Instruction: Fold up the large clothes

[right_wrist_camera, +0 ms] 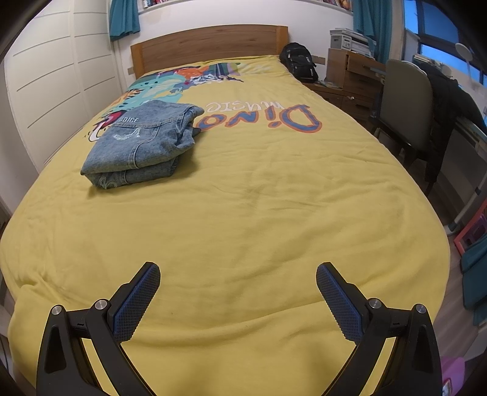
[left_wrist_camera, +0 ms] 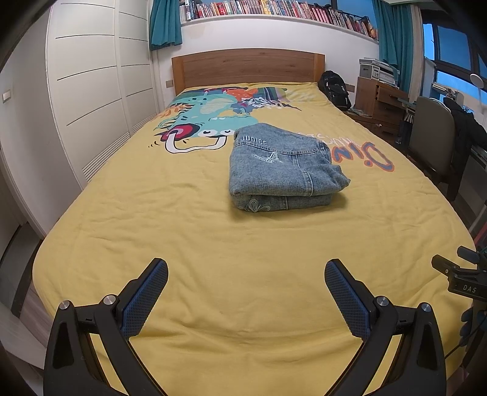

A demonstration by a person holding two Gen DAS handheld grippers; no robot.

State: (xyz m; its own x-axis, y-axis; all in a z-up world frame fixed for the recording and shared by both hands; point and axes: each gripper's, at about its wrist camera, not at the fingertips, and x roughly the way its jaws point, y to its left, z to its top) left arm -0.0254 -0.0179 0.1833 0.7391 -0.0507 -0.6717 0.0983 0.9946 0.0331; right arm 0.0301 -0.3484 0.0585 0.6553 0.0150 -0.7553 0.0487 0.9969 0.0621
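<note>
The denim garment (left_wrist_camera: pixel 283 170) sits folded into a thick, neat rectangle on the yellow bedspread (left_wrist_camera: pixel 182 228), around the middle of the bed and a little toward the headboard (left_wrist_camera: pixel 248 67). Its folded edge faces the foot of the bed, embroidered flowers showing along that edge, a pale butterfly stitched on top. It partly covers the cartoon dinosaur print (left_wrist_camera: pixel 197 121) and sits just beside the big "Dino" lettering (right_wrist_camera: pixel 274 118).

Both grippers hang over the foot edge of the bed, well apart from the denim. The left gripper (left_wrist_camera: pixel 246 292) has its 2 blue-padded fingers (left_wrist_camera: pixel 143 301) spread wide, nothing between them but bare bedspread. The right gripper (right_wrist_camera: pixel 237 292) is the same story: fingers (right_wrist_camera: pixel 341 301) wide apart, holding nothing. From the right wrist view the garment lies off toward the left edge of the bed; from the left wrist view it is nearly dead ahead.

Around the bed: white wardrobe doors (left_wrist_camera: pixel 88 91) along the left side, a black backpack (left_wrist_camera: pixel 334 88) by the far right corner, a wooden desk (right_wrist_camera: pixel 353 73) and a chair (right_wrist_camera: pixel 404 103) along the right edge, books on a shelf (left_wrist_camera: pixel 274 9) above the headboard.
</note>
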